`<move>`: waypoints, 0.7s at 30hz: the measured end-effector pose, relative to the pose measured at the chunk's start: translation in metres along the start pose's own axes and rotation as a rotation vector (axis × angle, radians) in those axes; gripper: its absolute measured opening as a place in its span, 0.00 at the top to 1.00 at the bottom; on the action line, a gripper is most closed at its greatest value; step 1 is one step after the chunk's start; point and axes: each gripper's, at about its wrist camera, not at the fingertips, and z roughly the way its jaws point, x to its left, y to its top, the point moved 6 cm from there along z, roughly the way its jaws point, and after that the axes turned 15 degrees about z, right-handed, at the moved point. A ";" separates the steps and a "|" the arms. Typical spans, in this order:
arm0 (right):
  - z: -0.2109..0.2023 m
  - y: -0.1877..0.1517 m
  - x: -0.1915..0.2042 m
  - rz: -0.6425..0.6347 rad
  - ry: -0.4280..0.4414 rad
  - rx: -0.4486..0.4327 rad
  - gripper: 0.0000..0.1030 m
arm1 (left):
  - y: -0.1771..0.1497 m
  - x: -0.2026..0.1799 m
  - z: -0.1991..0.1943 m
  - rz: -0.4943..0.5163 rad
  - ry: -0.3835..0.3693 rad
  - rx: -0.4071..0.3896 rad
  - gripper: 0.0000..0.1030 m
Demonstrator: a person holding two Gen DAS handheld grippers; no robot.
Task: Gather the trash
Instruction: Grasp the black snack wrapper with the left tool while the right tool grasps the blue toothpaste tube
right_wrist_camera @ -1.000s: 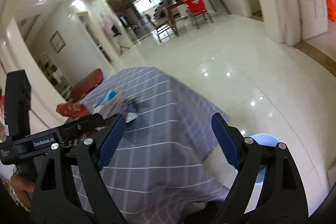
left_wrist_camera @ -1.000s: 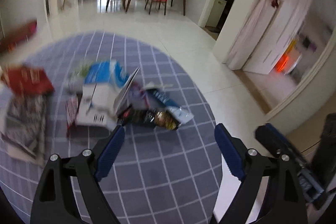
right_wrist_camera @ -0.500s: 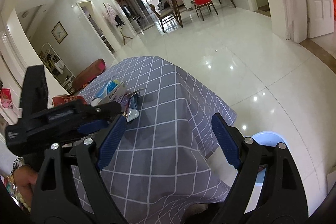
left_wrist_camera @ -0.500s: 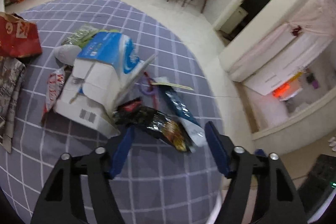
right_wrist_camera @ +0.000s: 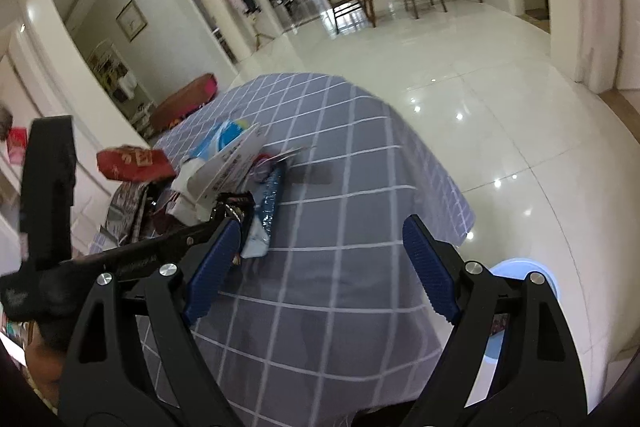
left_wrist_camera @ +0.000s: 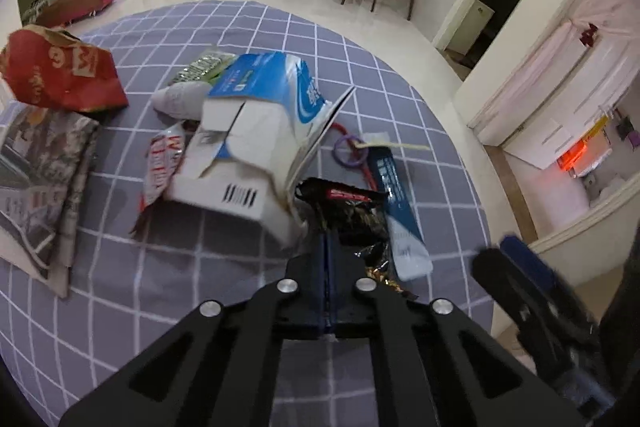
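Left wrist view: left hand-held gripper (left_wrist_camera: pixel 326 247) clamped on the dark snack wrapper (left_wrist_camera: pixel 352 211) beside the torn carton (left_wrist_camera: pixel 256 143) on the checked-cloth surface (left_wrist_camera: pixel 152 307). Right hand-held gripper (right_wrist_camera: pixel 320 267) hangs above the cloth, jaws closing on nothing.

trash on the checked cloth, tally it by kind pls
Boxes: 1, the blue-and-white box.
Paper bags: 1, the red bag.
Wrappers and packets: 5, counting the dark wrapper in the left tongs.
Newspapers: 1, the newspaper.
Total: 8
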 end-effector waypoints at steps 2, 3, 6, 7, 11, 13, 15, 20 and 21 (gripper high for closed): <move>0.007 -0.001 0.009 -0.011 0.014 0.028 0.33 | -0.005 0.001 -0.008 0.005 0.002 -0.011 0.99; 0.011 -0.002 0.013 -0.018 0.017 0.038 0.35 | -0.007 0.002 -0.013 0.010 0.005 -0.018 0.99; 0.027 -0.006 0.028 -0.061 0.007 0.077 0.40 | -0.010 0.007 -0.028 0.016 0.022 -0.041 0.99; 0.034 -0.007 0.033 -0.078 0.000 0.089 0.43 | -0.011 0.010 -0.032 0.013 0.025 -0.048 0.99; 0.055 -0.011 0.044 -0.198 -0.112 0.099 0.54 | -0.017 0.021 -0.044 -0.003 0.039 -0.056 0.99; 0.060 -0.013 0.049 -0.277 -0.198 0.086 0.79 | -0.021 0.025 -0.049 -0.017 0.027 -0.059 0.99; 0.059 -0.015 0.051 -0.255 -0.160 0.115 0.83 | -0.026 0.028 -0.056 -0.022 0.030 -0.064 0.99; 0.039 -0.018 0.058 -0.184 -0.037 0.136 0.84 | -0.029 0.031 -0.073 -0.031 0.027 -0.091 0.99; 0.033 -0.019 0.062 -0.193 -0.031 0.129 0.85 | -0.030 0.031 -0.076 -0.030 0.028 -0.096 0.99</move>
